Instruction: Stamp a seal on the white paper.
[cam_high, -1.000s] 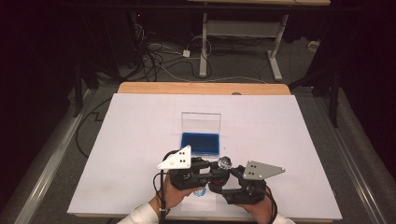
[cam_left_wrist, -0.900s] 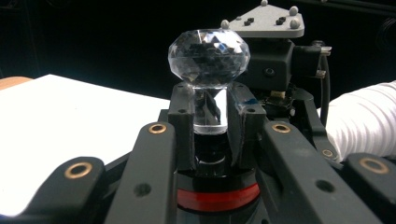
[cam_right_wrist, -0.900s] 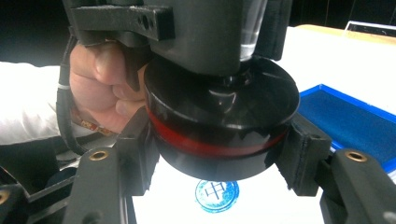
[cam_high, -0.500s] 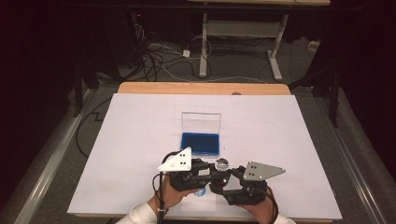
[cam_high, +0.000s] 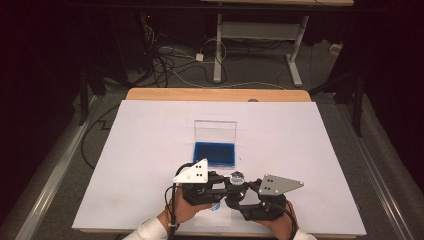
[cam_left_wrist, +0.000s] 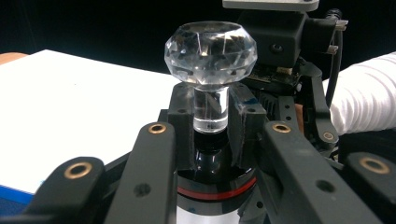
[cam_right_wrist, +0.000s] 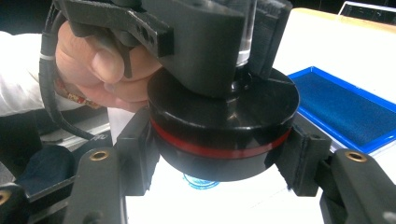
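Item: round stamp (cam_right_wrist: 224, 135), glossy black body with a red band, topped by a clear faceted crystal knob (cam_left_wrist: 210, 50) on a glass stem. The body is clamped by the right gripper (cam_right_wrist: 219, 158) and the stem by the left gripper (cam_left_wrist: 211, 135), just above white paper (cam_right_wrist: 233, 205); a blue ink pad (cam_right_wrist: 345, 109) lies beyond. Risk: the smooth stem may slip or the print (cam_right_wrist: 201, 181) smear if the grips are twisted unevenly.

Crystal-knobbed stamp (cam_left_wrist: 211, 79) between left gripper (cam_left_wrist: 211, 135) jaws
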